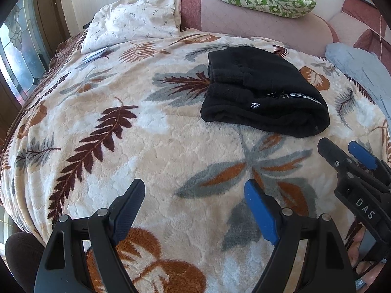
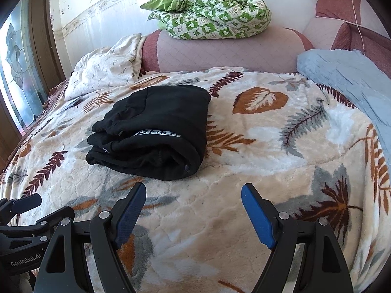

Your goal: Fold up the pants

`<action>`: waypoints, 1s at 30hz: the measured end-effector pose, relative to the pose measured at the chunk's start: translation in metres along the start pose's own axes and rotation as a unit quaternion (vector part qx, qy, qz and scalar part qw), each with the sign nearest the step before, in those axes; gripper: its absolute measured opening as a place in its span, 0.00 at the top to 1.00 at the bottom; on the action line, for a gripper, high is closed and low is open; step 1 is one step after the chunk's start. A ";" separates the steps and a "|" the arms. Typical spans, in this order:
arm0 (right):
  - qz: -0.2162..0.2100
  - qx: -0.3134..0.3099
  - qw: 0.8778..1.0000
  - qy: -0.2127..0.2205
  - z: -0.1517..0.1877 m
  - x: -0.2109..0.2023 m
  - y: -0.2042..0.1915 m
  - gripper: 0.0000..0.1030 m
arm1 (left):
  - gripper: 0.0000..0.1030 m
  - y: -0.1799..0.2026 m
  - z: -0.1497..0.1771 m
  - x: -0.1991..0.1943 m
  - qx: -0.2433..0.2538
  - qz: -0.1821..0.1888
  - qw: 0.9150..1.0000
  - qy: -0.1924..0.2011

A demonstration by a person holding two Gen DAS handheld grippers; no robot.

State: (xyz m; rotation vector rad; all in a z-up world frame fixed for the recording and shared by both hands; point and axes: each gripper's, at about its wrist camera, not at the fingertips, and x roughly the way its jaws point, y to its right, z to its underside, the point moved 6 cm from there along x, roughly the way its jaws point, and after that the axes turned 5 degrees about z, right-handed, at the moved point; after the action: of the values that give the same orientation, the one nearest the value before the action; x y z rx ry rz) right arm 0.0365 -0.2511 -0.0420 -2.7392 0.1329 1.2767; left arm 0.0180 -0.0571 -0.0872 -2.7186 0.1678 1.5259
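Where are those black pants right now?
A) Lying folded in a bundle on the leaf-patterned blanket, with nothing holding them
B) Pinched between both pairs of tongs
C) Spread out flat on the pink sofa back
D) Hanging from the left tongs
A: the black pants sit folded on the leaf-patterned blanket, while the left tongs and right tongs are open and apart from them.

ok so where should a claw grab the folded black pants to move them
Take the thick rolled fold edge of the black pants, the side nearest the claws, coming in low from the front. That edge bunches all layers together; the far side is flat. Both claws are open.
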 end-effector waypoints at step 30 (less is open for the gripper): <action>0.007 -0.034 0.998 0.045 -0.005 -0.024 -0.014 0.17 | 0.03 -0.011 -0.034 -0.103 -0.010 -0.079 0.972 0.222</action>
State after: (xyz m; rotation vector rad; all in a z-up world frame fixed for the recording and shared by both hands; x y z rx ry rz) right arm 0.0268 -0.2368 -0.0193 -2.8595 0.1178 1.1831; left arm -0.0058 -0.0402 0.0179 -2.9610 -0.0604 0.8696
